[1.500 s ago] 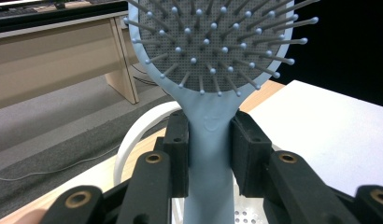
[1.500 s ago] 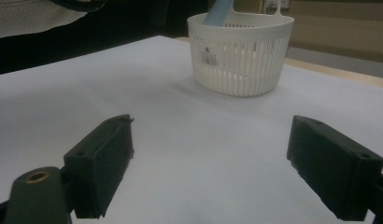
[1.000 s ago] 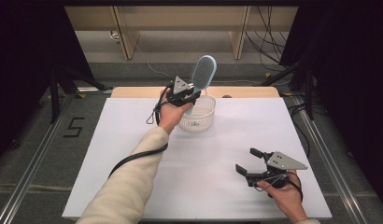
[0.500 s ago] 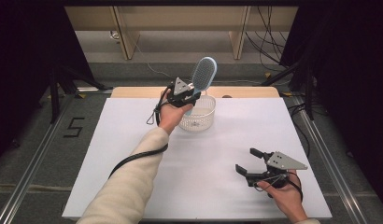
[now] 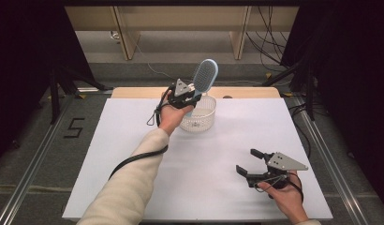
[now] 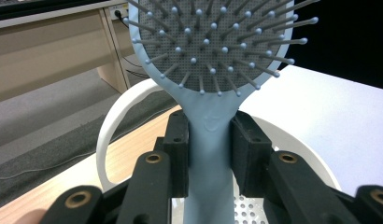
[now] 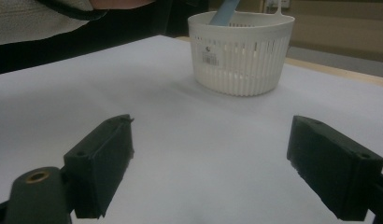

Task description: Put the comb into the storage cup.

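A light blue hairbrush [image 5: 205, 76] stands tilted with its handle end down in a white slotted basket [image 5: 201, 116] at the table's far middle. My left gripper [image 5: 189, 96] is shut on the hairbrush handle [image 6: 212, 140], just above the basket rim [image 6: 116, 123], and the bristled head [image 6: 213, 42] points up. In the right gripper view the basket [image 7: 241, 51] sits ahead with the blue handle [image 7: 224, 11] poking out. My right gripper [image 5: 250, 161] rests open near the front right of the table, with nothing between its fingers [image 7: 103, 163].
A white sheet [image 5: 134, 140] covers the table, with a wooden strip [image 5: 246, 92] along the far edge. Beyond it stand desk legs [image 5: 127, 37] and cables on a grey floor. Dark stands flank both sides.
The hairbrush and left gripper have hardly shifted above the basket. The right gripper stays put and open.
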### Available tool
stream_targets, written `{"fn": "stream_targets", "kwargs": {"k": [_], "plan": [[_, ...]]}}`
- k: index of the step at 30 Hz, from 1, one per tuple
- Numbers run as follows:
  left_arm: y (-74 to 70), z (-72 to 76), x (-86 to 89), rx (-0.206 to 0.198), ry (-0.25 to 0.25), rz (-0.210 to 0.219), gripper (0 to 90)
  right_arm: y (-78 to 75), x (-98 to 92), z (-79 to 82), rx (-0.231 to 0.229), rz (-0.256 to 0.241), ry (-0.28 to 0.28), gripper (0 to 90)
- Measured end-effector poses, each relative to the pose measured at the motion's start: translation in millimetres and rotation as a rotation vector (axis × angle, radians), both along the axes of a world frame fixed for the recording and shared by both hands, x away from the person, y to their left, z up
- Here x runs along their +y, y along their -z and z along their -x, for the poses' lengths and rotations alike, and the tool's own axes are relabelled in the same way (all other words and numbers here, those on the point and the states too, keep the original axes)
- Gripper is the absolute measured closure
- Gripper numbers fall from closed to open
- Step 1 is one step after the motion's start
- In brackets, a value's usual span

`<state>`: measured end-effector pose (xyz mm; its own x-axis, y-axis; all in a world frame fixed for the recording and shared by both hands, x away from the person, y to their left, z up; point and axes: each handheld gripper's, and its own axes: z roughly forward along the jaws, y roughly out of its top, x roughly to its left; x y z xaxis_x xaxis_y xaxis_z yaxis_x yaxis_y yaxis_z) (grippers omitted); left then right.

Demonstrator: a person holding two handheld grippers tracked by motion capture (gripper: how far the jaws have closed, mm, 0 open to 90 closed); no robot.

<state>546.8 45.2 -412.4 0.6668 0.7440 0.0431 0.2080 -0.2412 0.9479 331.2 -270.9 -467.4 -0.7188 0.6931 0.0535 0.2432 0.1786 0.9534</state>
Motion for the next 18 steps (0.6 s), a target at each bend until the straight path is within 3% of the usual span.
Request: {"fn": "stream_targets", "kwargs": {"k": [18], "plan": [[2.6,-0.5,-1.0,0.005,0.010,-0.028,69.7,0.5,0.0,-0.4,-0.001,0.006,-0.002,15.3]]}}
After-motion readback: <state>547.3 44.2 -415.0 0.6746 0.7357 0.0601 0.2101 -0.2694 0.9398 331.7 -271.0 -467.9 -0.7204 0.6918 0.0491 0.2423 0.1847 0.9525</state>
